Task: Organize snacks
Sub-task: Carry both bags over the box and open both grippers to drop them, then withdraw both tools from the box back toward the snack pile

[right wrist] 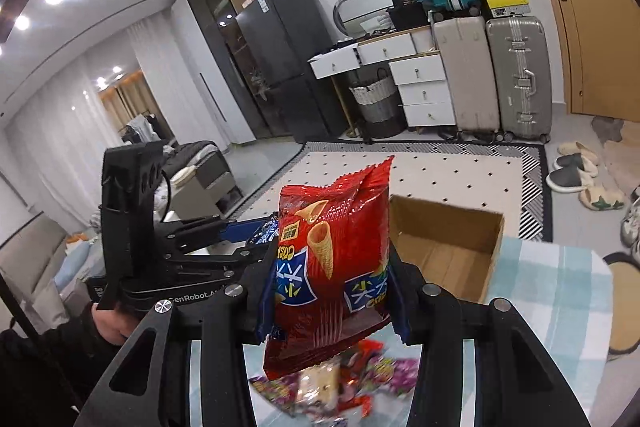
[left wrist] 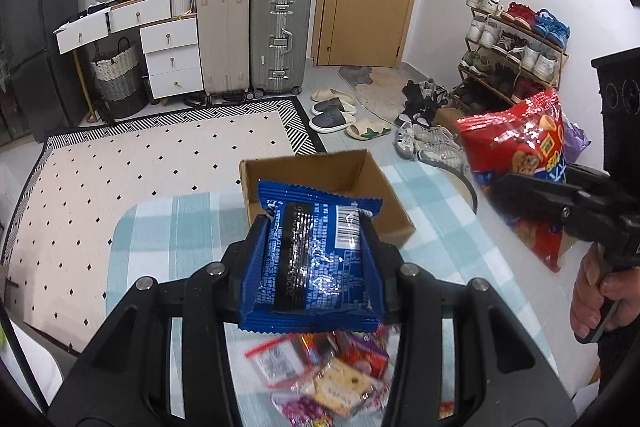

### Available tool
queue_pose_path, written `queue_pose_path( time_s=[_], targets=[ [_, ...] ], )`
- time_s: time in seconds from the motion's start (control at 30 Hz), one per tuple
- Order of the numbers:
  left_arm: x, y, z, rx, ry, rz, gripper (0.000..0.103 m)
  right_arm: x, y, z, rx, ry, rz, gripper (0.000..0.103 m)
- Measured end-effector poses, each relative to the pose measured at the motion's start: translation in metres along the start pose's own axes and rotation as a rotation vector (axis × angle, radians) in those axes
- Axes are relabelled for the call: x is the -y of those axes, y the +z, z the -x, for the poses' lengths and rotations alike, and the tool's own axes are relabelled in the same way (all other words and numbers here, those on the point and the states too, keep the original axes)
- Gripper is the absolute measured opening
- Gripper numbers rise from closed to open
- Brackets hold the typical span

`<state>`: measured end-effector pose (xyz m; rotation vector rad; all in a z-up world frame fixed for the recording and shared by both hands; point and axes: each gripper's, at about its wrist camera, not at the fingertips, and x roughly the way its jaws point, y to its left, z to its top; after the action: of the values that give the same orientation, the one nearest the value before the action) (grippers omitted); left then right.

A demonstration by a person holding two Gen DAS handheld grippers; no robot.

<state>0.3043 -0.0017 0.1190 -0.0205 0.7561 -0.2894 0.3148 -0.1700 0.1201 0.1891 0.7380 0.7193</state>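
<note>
Left gripper: the left gripper point(left wrist: 316, 239) was pinching a blue packet point(left wrist: 314, 259) flat between its fingers, held up over the table.
Right gripper: the right gripper point(right wrist: 332, 275) was pinching a red bag of cone crisps point(right wrist: 332, 267), upright between its fingers, also lifted clear of the table.
Box: a cardboard box point(left wrist: 384, 195) stood open near the far edge of the table point(left wrist: 160, 227), just beyond both held packs. What I could see of its inside was bare cardboard; the near part of the floor was hidden behind the blue packet.
Pile: a heap of small snacks point(left wrist: 332, 375) lay loose on the checked cloth at the near edge, under the grippers, blurred.
Done so far: two packs were picked out of the pile and off the table; nothing showed in the box yet.
Left to do: by my reckoning nearly all of it: both packs had to go into the box, then the rest of the pile.
Risk: the tall red bag looked light and puffy, likely to tip on release.
</note>
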Motion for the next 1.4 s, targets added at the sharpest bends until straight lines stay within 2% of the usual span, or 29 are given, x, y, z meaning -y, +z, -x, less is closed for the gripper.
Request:
queue_pose_path(
  time_s=[0.13, 0.27, 0.37, 0.57, 0.87, 0.9, 0.97, 1.0, 1.07, 1.23, 1.4],
  targets=[
    [-0.005, 0.027, -0.039, -0.024, 0.003, 0.018, 0.04, 0.024, 0.021, -0.035, -0.033, -0.029, -0.024, 0.045],
    [-0.016, 0.036, -0.093, -0.087, -0.008, 0.054, 0.04, 0.053, 0.022, -0.081, -0.098, -0.061, -0.045, 0.045],
    [-0.022, 0.036, -0.129, -0.125, -0.024, 0.071, 0.04, 0.07, 0.015, -0.116, -0.155, -0.083, -0.046, 0.045],
    [-0.031, 0.021, -0.18, -0.163, -0.024, 0.093, 0.041, 0.102, -0.013, -0.166, -0.201, -0.106, -0.073, 0.045],
    [-0.034, 0.003, -0.223, -0.176, 0.007, 0.085, 0.042, 0.13, -0.04, -0.196, -0.217, -0.146, -0.081, 0.048],
    [-0.034, 0.003, -0.225, -0.177, 0.016, 0.09, 0.043, 0.132, -0.041, -0.198, -0.219, -0.152, -0.081, 0.052],
    [-0.036, 0.002, -0.228, -0.178, 0.012, 0.101, 0.055, 0.134, -0.042, -0.193, -0.201, -0.16, -0.072, 0.054],
    [-0.037, 0.002, -0.227, -0.169, 0.021, 0.104, 0.058, 0.134, -0.042, -0.19, -0.197, -0.173, -0.066, 0.059],
    [-0.038, 0.002, -0.22, -0.146, 0.035, 0.105, 0.072, 0.133, -0.041, -0.18, -0.173, -0.18, -0.057, 0.064],
    [-0.04, -0.005, -0.174, -0.052, 0.056, 0.102, 0.081, 0.113, -0.043, -0.127, -0.055, -0.145, -0.054, 0.081],
    [-0.032, -0.02, -0.115, 0.04, 0.088, 0.095, 0.084, 0.078, -0.058, -0.064, 0.058, -0.138, -0.011, 0.089]
  ],
)
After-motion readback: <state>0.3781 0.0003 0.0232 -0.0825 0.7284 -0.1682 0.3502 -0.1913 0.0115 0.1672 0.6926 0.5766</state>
